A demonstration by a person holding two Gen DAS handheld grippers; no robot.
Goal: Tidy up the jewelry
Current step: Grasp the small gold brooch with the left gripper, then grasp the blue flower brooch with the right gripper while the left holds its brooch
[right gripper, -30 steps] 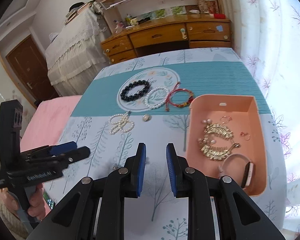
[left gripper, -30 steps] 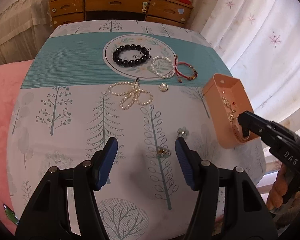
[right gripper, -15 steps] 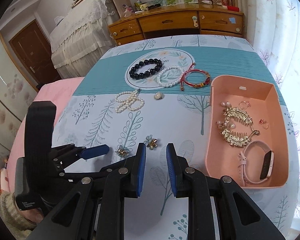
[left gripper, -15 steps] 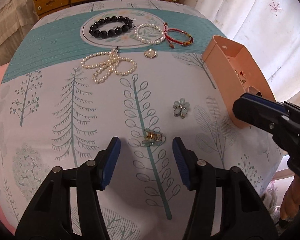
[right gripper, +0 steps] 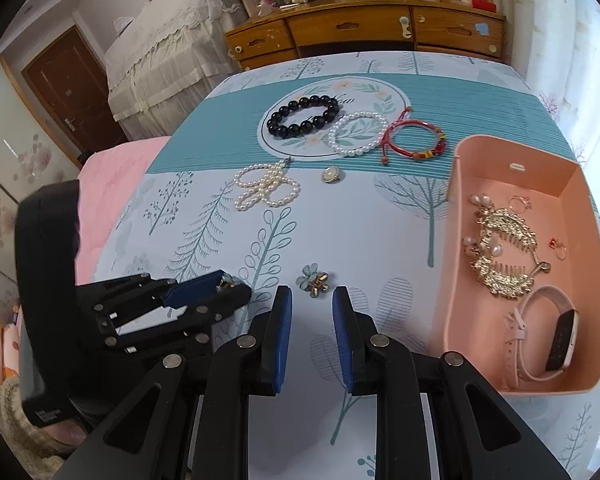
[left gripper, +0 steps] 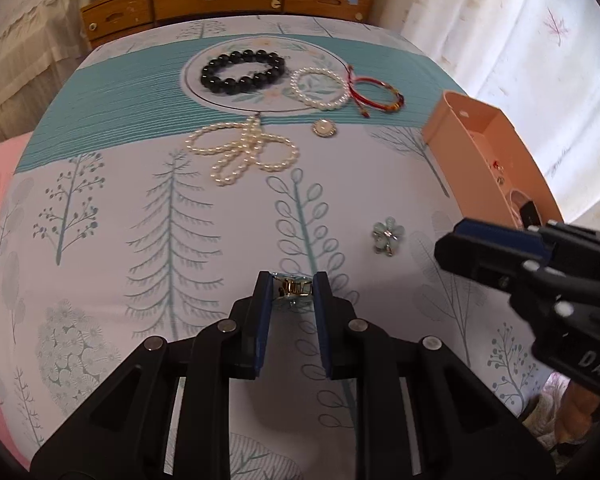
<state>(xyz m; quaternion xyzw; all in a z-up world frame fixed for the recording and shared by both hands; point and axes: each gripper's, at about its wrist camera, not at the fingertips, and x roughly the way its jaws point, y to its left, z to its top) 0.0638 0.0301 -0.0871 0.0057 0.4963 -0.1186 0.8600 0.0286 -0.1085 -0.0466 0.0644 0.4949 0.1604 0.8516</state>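
Your left gripper (left gripper: 291, 285) pinches a small gold-and-pale-green flower clip (left gripper: 293, 289), apparently on the printed cloth (left gripper: 140, 184), while your right gripper (right gripper: 311, 306) hovers low, part-open and empty, near its glossy twin (right gripper: 313, 281), left of the pink tray (right gripper: 452, 264).

The left gripper (left gripper: 291, 286) is showing black, angular plastic arms studded with round silver screws, its fingers (left gripper: 262, 308) lined with dark blue pads. The right gripper (right gripper: 309, 306) is wearing the same black frame and blue pads, with white letters "DAS" at 4 o'clock in the left wrist view. A beige knitted sleeve (right gripper: 4, 412) is covering the wrist at 8 o'clock.
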